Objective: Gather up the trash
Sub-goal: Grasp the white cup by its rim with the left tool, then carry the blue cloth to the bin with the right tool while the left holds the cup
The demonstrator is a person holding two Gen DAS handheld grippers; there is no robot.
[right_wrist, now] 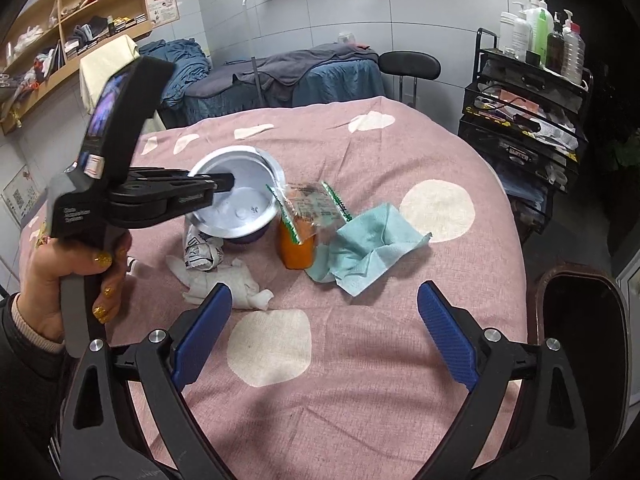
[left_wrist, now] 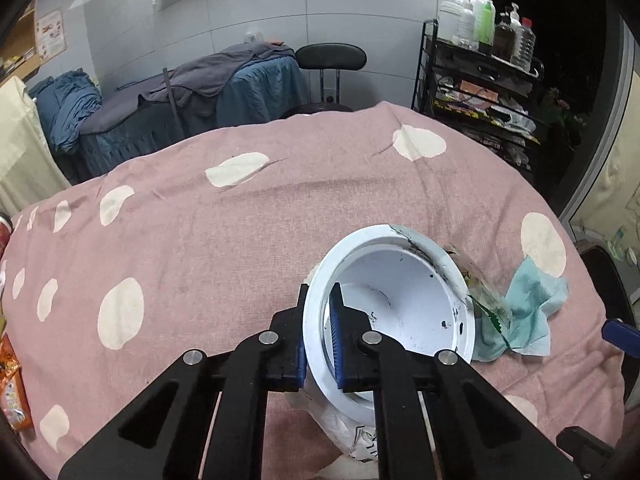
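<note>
White plastic bowl (left_wrist: pixel 400 304), lower centre of frame, its rim pinched by the left gripper (left_wrist: pixel 318 340)! Right gripper (right_wrist: pixel 324 336) hovers spread wide, empty. Next job, I'd say: grab the teal napkin (right_wrist: pixel 368 252), centre right, and bowl it.

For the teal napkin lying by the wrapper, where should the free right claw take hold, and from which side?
Grip the raised folded ridge in the middle of the teal napkin, coming down from above on its near-right side. The right claw is open and faces that side, the crumpled folds stand up off the cloth, and the napkin's far-left edge is tucked against the wrapper and the orange packet.
</note>
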